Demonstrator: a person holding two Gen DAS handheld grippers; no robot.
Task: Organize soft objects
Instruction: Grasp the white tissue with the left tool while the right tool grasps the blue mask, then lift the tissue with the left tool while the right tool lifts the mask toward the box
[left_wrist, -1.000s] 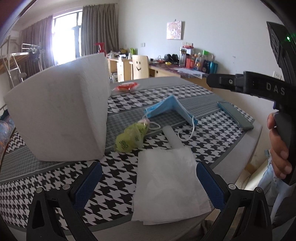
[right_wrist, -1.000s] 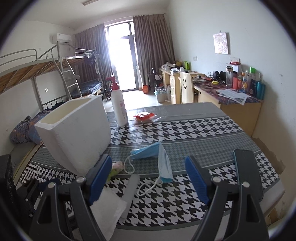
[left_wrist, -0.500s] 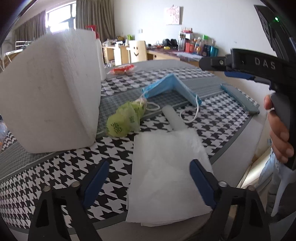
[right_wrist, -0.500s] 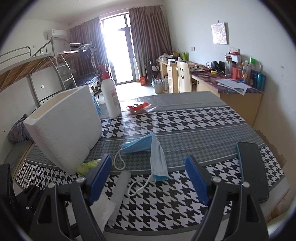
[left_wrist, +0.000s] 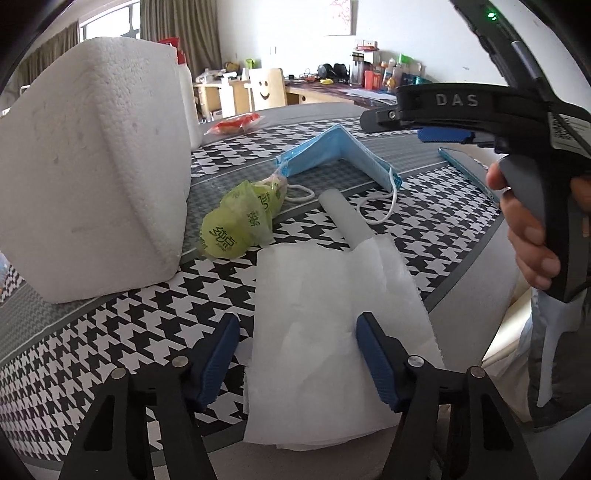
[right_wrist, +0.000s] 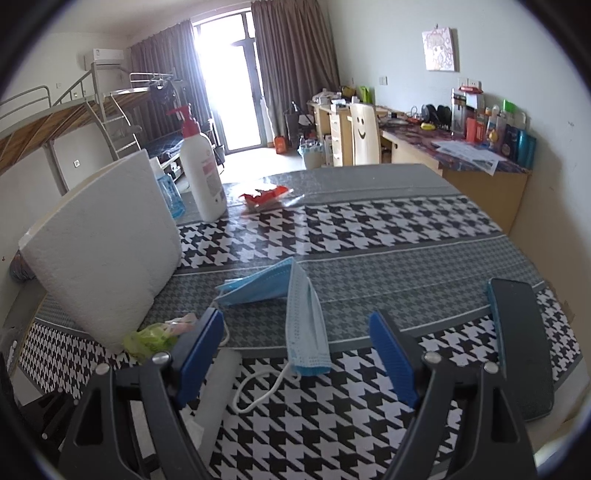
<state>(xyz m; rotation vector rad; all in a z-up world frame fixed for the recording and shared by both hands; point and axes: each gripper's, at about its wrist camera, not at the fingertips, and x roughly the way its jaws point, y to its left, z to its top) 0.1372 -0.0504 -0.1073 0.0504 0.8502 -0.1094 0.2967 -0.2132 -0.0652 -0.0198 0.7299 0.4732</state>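
A white paper tissue (left_wrist: 332, 325) lies at the table's near edge, and my open left gripper (left_wrist: 295, 354) straddles its near part. A blue face mask (left_wrist: 332, 155) lies bent on the cloth beyond it; it also shows in the right wrist view (right_wrist: 291, 295). A green plastic bag (left_wrist: 240, 218) lies beside a white foam box (left_wrist: 92, 166). A translucent white tube (left_wrist: 343, 218) lies between bag and mask. My open right gripper (right_wrist: 295, 354) hovers above the mask's near end. The box also shows in the right wrist view (right_wrist: 103, 251).
A houndstooth cloth covers the table (right_wrist: 369, 236). A white pump bottle (right_wrist: 203, 173) and a red packet (right_wrist: 264, 194) stand at the far side. A dark phone (right_wrist: 521, 347) lies by the right edge. The right gripper's body (left_wrist: 480, 107) hangs above the table's right side.
My left gripper has moved down and forward onto the tissue, and its fingers have narrowed around it. My right gripper has moved closer to the mask.
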